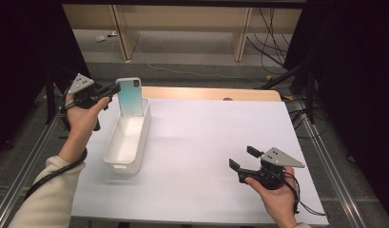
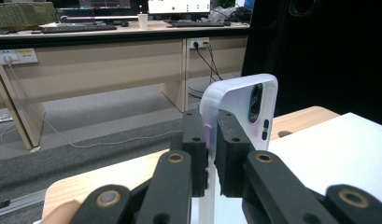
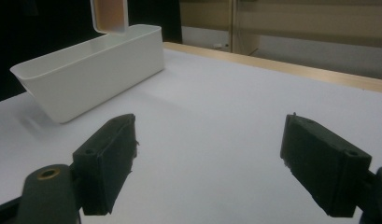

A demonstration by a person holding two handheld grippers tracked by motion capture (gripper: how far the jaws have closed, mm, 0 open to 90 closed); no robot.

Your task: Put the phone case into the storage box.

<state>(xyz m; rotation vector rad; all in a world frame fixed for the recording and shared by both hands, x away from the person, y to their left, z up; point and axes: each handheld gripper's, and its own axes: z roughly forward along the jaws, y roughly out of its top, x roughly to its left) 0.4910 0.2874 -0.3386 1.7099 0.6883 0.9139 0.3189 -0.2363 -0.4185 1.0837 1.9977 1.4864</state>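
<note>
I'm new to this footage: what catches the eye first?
The phone case, held upright over the far end of the white bin at the table's left, clamped by its edge in the left tongs. The right tongs stand open over the bare white tabletop, near right.

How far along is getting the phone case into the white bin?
Done: the left tongs have the phone case gripped by its edge, upright. In hand: it hangs over the far end of the white bin, lower edge near the rim. Left: lowering and releasing it. The right tongs sit open and empty.
</note>
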